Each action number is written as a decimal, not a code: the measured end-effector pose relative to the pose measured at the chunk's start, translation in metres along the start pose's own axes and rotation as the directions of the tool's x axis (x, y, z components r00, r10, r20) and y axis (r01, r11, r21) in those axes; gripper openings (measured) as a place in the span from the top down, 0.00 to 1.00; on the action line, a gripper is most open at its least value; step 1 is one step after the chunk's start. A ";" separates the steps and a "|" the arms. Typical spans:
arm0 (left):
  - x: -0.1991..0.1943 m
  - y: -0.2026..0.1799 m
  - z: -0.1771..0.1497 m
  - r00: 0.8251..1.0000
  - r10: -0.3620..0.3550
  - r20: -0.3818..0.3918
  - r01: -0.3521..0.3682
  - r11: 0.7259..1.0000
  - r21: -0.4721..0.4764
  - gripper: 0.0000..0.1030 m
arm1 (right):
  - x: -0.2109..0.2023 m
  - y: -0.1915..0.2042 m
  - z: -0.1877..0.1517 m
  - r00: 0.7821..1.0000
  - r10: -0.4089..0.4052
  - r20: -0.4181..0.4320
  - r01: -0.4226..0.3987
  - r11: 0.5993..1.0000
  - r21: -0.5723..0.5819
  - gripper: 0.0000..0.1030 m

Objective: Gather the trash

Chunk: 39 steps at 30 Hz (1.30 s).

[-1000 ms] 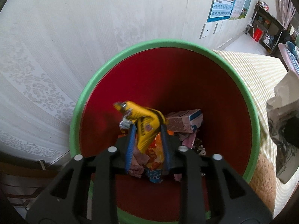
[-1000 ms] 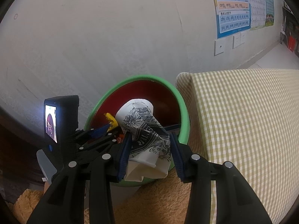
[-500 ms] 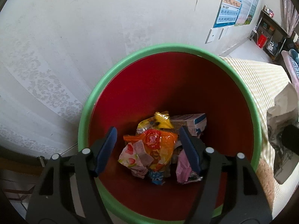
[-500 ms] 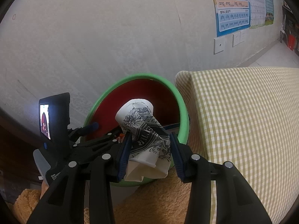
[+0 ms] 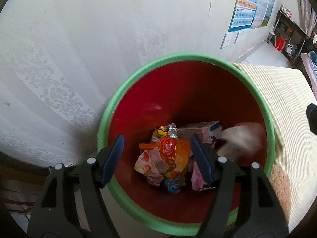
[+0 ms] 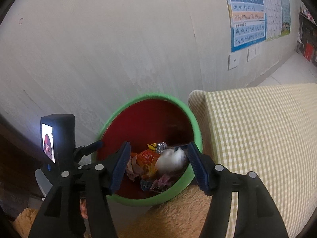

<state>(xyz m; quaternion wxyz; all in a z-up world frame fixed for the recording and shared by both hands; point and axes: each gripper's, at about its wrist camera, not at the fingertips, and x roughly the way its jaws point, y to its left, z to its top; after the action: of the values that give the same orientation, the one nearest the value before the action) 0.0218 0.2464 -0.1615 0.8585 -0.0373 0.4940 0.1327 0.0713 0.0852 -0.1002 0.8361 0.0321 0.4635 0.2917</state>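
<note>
Trash is piled at the bottom of the bin (image 5: 138,103), a red-walled bucket with a green rim, seen from above by both wrist cameras. An orange wrapper (image 5: 172,150) is spread over the middle of the heap, with a pink strawberry-printed wrapper (image 5: 148,162) lapped against it and a yellow wrapper (image 5: 160,132) with a crumpled foil end behind. A small carton (image 5: 202,130) is lodged at the back of the pile. A white paper cup (image 5: 241,140) is caught as a blur inside the bin at the right wall, touched by neither tool; its exact resting spot cannot be told.

The left gripper (image 5: 157,156) is held over the bin with its blue pads spread wide, nothing pinched between them. The right gripper (image 6: 158,159) is seen with its jaws opening, the blurred cup (image 6: 171,159) framed between them but clear of both pads.

The bin is hemmed in: a pale wall (image 5: 99,29) rises right behind it, a checked yellow cushion (image 6: 257,138) is pressed against its right side, and a tan fleecy surface (image 6: 178,216) is bunched under its near rim. In the right view, the camera block on the left tool (image 6: 57,138) is planted at the bin's left edge. Posters (image 6: 247,13) and a wall socket (image 6: 232,61) are fixed further along the wall.
</note>
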 end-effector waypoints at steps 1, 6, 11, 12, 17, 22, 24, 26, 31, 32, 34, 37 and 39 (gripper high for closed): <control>-0.002 0.000 0.000 1.000 0.002 0.004 -0.002 1.000 -0.001 0.36 | -0.004 -0.001 -0.001 1.000 -0.002 0.008 0.002 1.000 0.003 0.43; -0.020 -0.010 0.006 0.999 -0.005 0.040 0.004 1.000 0.017 0.36 | -0.030 -0.017 -0.010 0.998 -0.033 0.062 0.032 0.999 0.026 0.36; -0.041 -0.042 0.013 0.995 -0.050 0.091 0.044 0.997 0.070 0.34 | -0.066 -0.049 -0.032 0.988 -0.116 0.106 0.109 0.991 0.075 0.26; -0.045 -0.049 0.014 0.993 -0.060 0.098 0.052 0.995 0.081 0.34 | -0.072 -0.056 -0.036 0.985 -0.133 0.109 0.124 0.988 0.088 0.25; -0.070 -0.096 0.015 0.981 -0.141 0.134 0.120 0.981 0.153 0.30 | -0.114 -0.098 -0.062 0.963 -0.223 0.153 0.195 0.965 0.177 0.19; -0.109 -0.151 0.012 0.941 -0.276 0.198 0.218 0.937 0.273 0.26 | -0.172 -0.130 -0.079 0.914 -0.299 0.274 0.222 0.934 0.280 0.15; -0.131 -0.173 0.013 0.912 -0.328 0.245 0.249 0.919 0.304 0.21 | -0.193 -0.133 -0.084 0.890 -0.318 0.328 0.224 0.930 0.292 0.11; -0.152 -0.189 0.014 0.879 -0.368 0.305 0.273 0.910 0.311 0.05 | -0.217 -0.137 -0.089 0.841 -0.357 0.407 0.247 0.922 0.298 0.06; -0.203 -0.222 0.016 0.780 -0.415 0.468 0.287 0.902 0.322 0.05 | -0.259 -0.141 -0.100 0.710 -0.469 0.526 0.331 0.881 0.339 0.06; -0.210 -0.228 0.017 0.770 -0.407 0.492 0.276 0.907 0.320 0.05 | -0.262 -0.141 -0.101 0.692 -0.486 0.534 0.348 0.872 0.343 0.06; -0.220 -0.239 0.019 0.766 -0.376 0.521 0.243 0.920 0.306 0.05 | -0.269 -0.142 -0.108 0.643 -0.533 0.550 0.401 0.846 0.351 0.06; -0.230 -0.246 0.016 0.768 -0.347 0.539 0.224 0.933 0.282 0.05 | -0.279 -0.149 -0.119 0.622 -0.557 0.551 0.420 0.831 0.366 0.06; -0.233 -0.247 0.010 0.771 -0.357 0.528 0.243 0.930 0.275 0.05 | -0.280 -0.155 -0.124 0.631 -0.559 0.538 0.413 0.829 0.377 0.06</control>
<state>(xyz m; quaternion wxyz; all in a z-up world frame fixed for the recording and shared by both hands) -0.0150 -0.0334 0.0268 0.9758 0.0077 0.2131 -0.0493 -0.0682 -0.2148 -0.0085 0.9795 0.0919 0.1773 -0.0268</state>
